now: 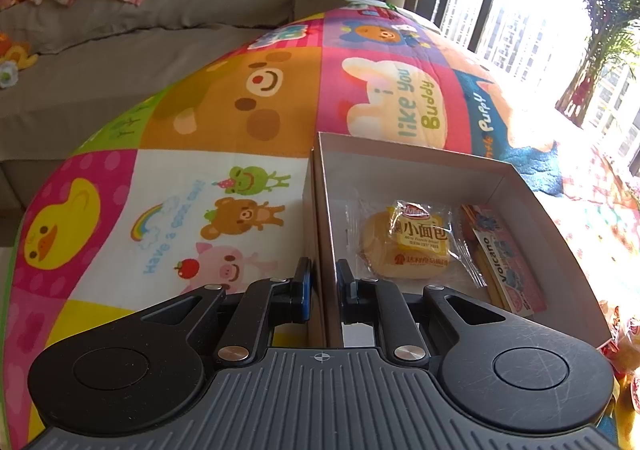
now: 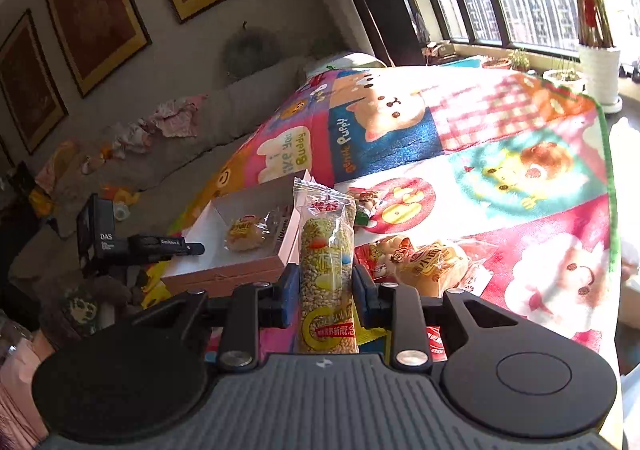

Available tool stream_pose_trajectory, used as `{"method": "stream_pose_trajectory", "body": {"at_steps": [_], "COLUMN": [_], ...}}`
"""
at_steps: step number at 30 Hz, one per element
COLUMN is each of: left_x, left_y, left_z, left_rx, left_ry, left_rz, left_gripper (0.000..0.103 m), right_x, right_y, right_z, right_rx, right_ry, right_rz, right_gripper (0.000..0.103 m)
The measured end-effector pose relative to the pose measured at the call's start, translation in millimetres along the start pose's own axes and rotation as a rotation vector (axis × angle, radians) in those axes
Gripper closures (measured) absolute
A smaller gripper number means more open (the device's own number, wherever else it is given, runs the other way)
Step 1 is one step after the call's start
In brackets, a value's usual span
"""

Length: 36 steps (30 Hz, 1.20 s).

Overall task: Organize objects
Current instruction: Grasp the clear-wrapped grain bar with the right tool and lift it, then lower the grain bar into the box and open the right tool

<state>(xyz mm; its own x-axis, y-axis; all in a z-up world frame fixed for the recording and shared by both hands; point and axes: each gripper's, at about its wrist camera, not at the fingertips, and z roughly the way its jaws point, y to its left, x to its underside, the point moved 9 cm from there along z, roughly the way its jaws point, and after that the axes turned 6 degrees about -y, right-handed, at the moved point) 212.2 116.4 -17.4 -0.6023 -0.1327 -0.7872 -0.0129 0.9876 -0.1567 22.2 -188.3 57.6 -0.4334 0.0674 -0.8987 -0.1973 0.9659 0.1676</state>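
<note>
A shallow cardboard box (image 1: pixel 400 158) lies on the colourful cartoon play mat (image 1: pixel 224 106). Inside it are a wrapped mini bread bun (image 1: pixel 412 244) and a pink Volcano snack packet (image 1: pixel 508 262). My left gripper (image 1: pixel 323 282) is shut on the box's left wall, one finger inside and one outside. The box (image 2: pixel 236 270) and the left gripper (image 2: pixel 192 249) also show in the right wrist view. My right gripper (image 2: pixel 326 286) is shut on a long puffed-rice snack bar (image 2: pixel 326 254), held upright above the mat, right of the box.
Loose snack packets, among them a wrapped bun (image 2: pixel 432 264) and a red packet (image 2: pixel 376 262), lie on the mat (image 2: pixel 520 178) right of the box. A grey sofa (image 1: pixel 100 50) with clothes stands behind. Windows and potted plants (image 2: pixel 596 50) are at the far right.
</note>
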Motion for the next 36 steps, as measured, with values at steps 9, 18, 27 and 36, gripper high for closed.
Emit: {"method": "stream_pose_trajectory", "body": {"at_steps": [9, 18, 27, 36], "left_x": [2.0, 1.5, 3.0, 2.6], "left_y": [0.8, 3.4, 5.4, 6.4], "left_z": [-3.0, -3.0, -3.8, -4.3], "left_rx": [0.011, 0.029, 0.041, 0.035], "left_ry": [-0.004, -0.005, -0.005, -0.006], "left_rz": [-0.007, -0.027, -0.039, -0.042], "left_gripper": [0.088, 0.087, 0.087, 0.087], "right_x": [2.9, -44.2, -27.3, -43.1], "right_y": [74.4, 116.1, 134.4, 104.6], "right_z": [40.7, 148.2, 220.4, 174.2], "right_rx": [-0.248, -0.246, -0.317, -0.254], "right_ry": [0.147, 0.13, 0.265, 0.142], "right_rz": [-0.006, 0.032, 0.25, 0.065], "right_gripper": [0.075, 0.075, 0.072, 0.061]}}
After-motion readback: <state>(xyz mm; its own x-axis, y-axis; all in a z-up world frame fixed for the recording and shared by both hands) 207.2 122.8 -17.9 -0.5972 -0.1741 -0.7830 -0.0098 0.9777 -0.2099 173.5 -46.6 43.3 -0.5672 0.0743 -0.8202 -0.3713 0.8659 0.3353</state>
